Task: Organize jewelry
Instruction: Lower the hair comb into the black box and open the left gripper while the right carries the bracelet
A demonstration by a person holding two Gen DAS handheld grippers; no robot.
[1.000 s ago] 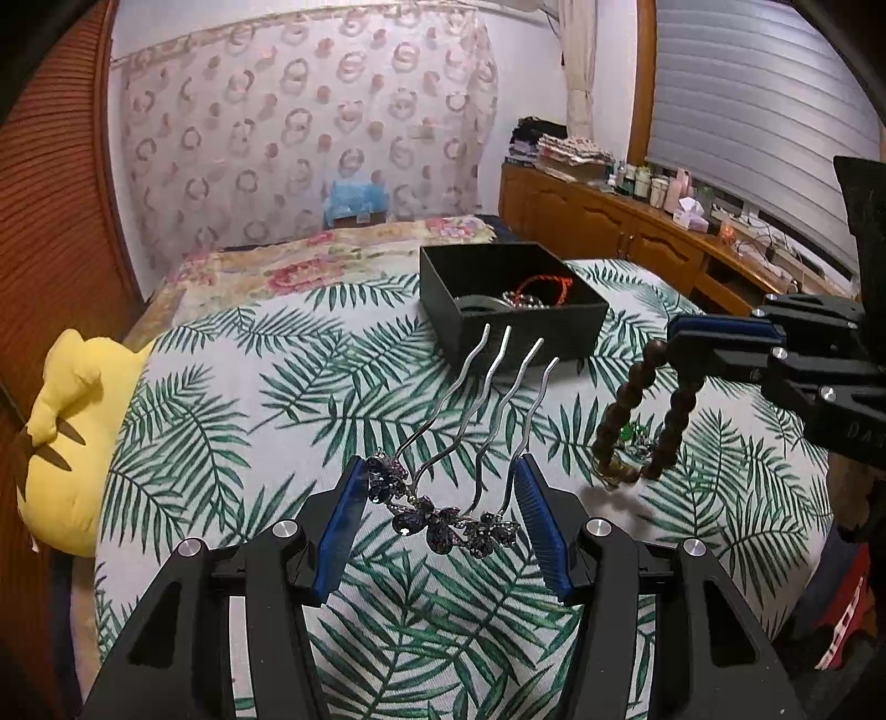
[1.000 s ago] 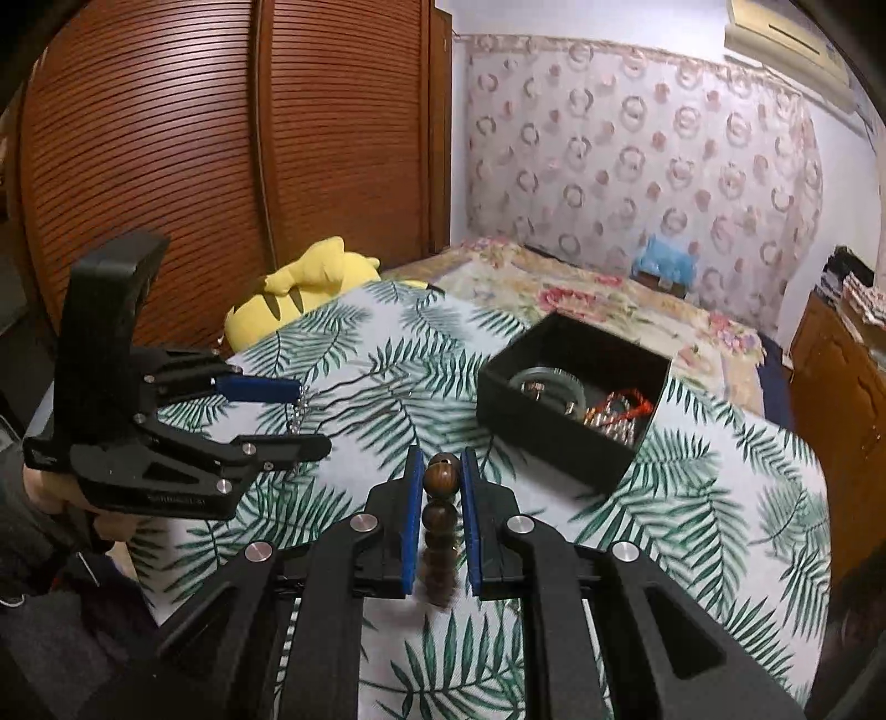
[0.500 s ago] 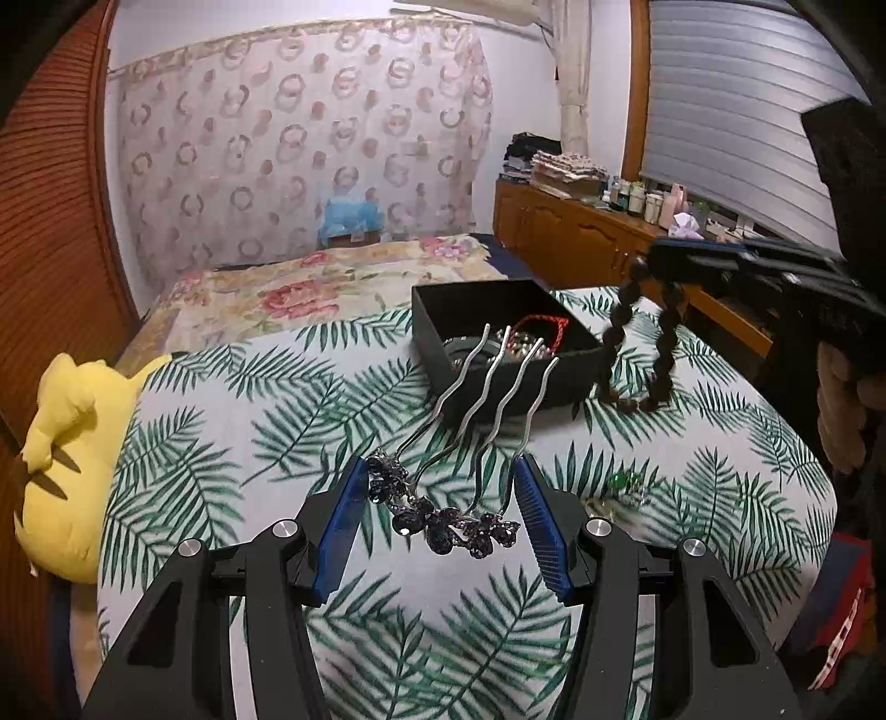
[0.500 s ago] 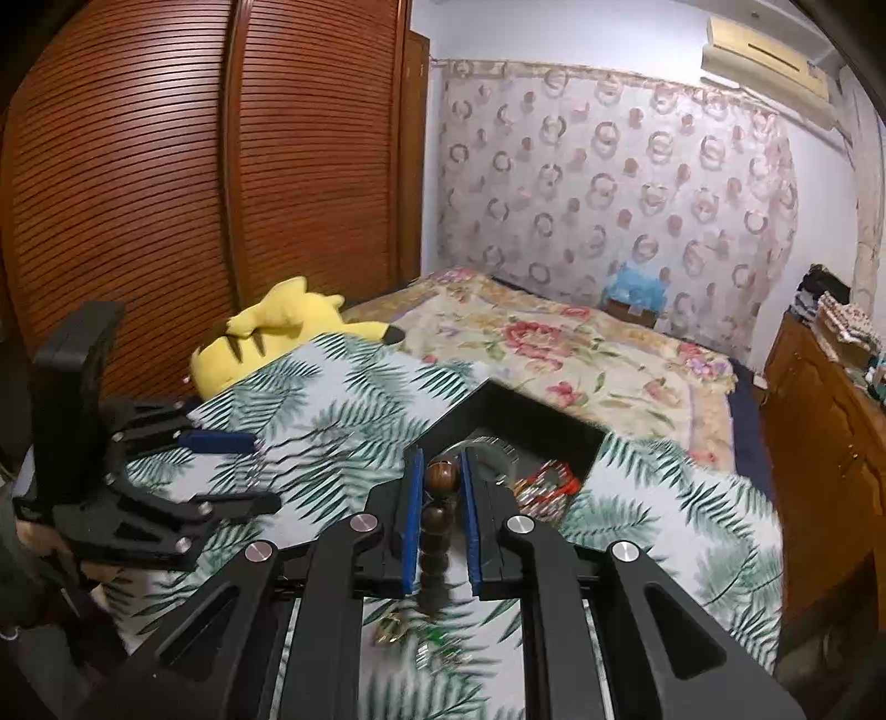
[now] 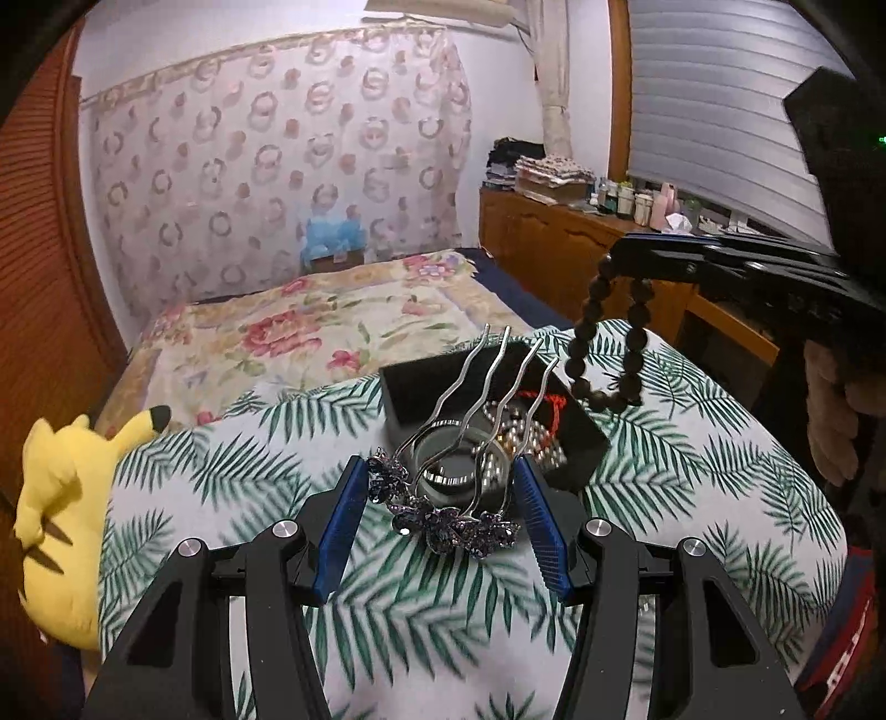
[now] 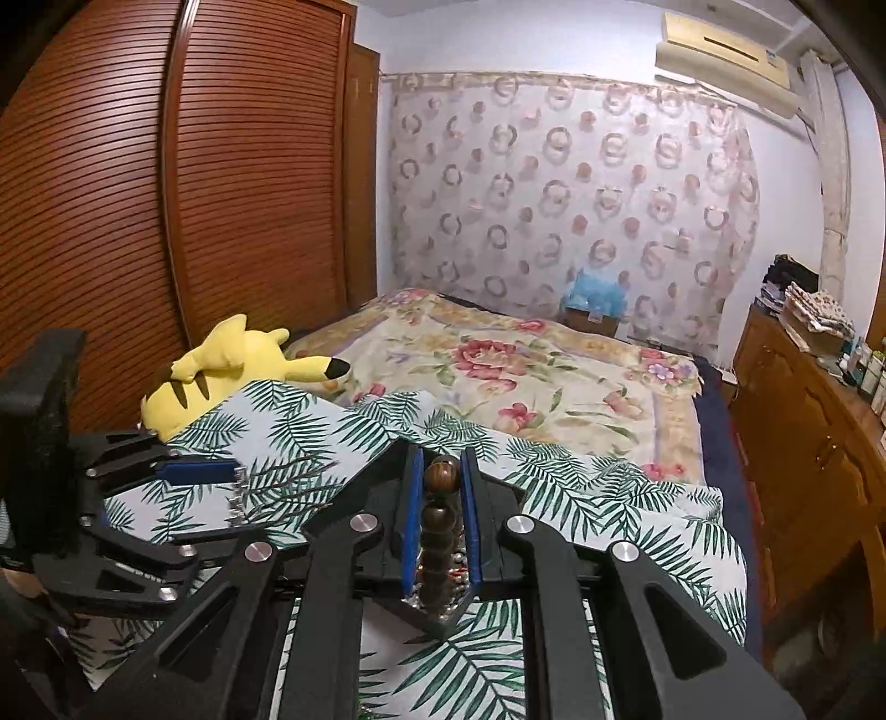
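Two pieces in transit, neither yet boxed.
Left tongs [image 5: 443,518] clamp the hair comb [image 5: 448,498], right tongs [image 6: 440,520] the bead bracelet [image 5: 609,354], both above the black box [image 5: 576,443] already holding jewelry; deposit remains.

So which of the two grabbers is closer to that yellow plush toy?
Left. The left gripper, holding the hair comb, is on the side of the yellow plush toy; the right gripper, holding the bead bracelet, is across the black box.

No legible text, label, brand or number in either view. The air conditioner [image 6: 725,47] carries a small blue sticker — too small to read. Bottles on the dresser [image 5: 565,232] show labels — blurred, unreadable.
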